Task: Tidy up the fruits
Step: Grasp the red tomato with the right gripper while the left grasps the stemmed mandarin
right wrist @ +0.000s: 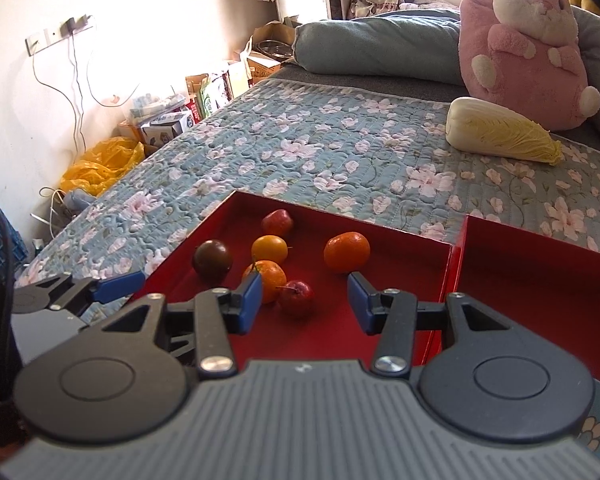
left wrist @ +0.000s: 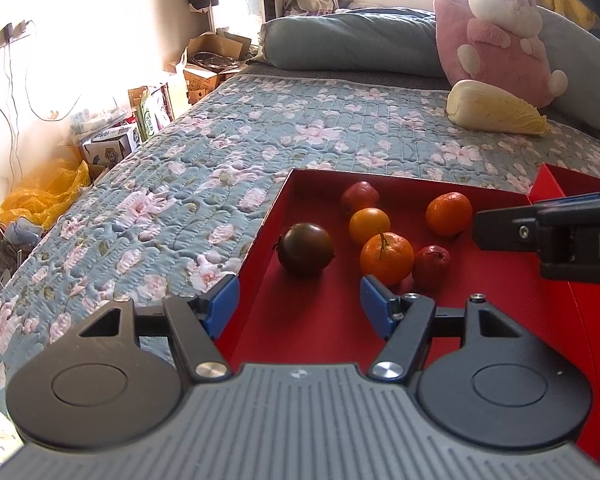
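While both my hand-held grippers hover over the red cardboard tray (right wrist: 400,236) on the quilted floral bed (right wrist: 320,148), nothing is picked yet. My right hand-held gripper (right wrist: 302,300) has its blue pads apart and empty, a small glossy red fruit (right wrist: 296,294) just ahead between them. My left hand-held gripper (left wrist: 298,306) also stands apart, empty, with the dark round tomato (left wrist: 305,249) and a stemmed, dimpled mandarin (left wrist: 386,258) just beyond. A second red tray (right wrist: 540,256) lies right, apparently for sorting.

Six fruits (left wrist: 386,258) lie in the left tray (left wrist: 324,320) on the bed (left wrist: 260,128), cabbage (left wrist: 496,108) behind.
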A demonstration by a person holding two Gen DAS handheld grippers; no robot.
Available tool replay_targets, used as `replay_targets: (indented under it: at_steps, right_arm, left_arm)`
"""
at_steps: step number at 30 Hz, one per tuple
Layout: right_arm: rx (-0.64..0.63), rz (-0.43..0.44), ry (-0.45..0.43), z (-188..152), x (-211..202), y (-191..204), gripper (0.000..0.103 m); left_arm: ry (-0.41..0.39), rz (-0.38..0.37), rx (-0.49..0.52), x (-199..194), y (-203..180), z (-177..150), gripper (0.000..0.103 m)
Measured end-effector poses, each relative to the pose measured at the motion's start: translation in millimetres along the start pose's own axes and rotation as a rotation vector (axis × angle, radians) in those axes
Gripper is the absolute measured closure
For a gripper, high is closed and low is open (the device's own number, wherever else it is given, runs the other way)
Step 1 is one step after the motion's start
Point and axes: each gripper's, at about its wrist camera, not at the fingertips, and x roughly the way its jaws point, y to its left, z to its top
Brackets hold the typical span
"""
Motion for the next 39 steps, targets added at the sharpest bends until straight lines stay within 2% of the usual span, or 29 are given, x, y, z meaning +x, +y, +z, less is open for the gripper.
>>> replay_targets:
  at_steps: [6,13,21,23,24,26,29,35,39]
  right_arm:
    - [-0.020,-0.005,0.029,1,16,2,0.053]
    - [-0.046,0.015,0.111,-1,37,6,0.053]
    - [-0.071,0.015,0.179,2,65,14,0.054]
    - [-0.075,0.017,0.196,1,71,15,0.064]
    - [-0.079,0.009,0.198,0,72,15,0.066]
    - [-0.084,-0.003,0.191,0,72,13,0.072]
    - [-0.061,-0.010,0.165,2,63,8,0.072]
    - [-0.011,-0.024,0.047,9,27,0,0.072]
    - [0.018,-0.024,0.007,8,9,-8,0.072]
  left_arm:
    - [0.005,-0.034,0.026,4,-7,-1,0.031]
    - [0.035,-0.057,0.084,9,-21,-7,0.031]
    - [0.057,-0.065,0.066,16,-21,-7,0.031]
    - [0.054,-0.065,0.060,17,-21,-6,0.031]
    - [0.054,-0.066,0.060,17,-21,-5,0.031]
    - [0.057,-0.072,0.058,19,-22,-5,0.031]
    - [0.060,-0.089,0.055,21,-23,-4,0.032]
    - [0.054,-0.118,0.044,30,-28,2,0.032]
    - [0.038,-0.112,0.066,42,-31,7,0.033]
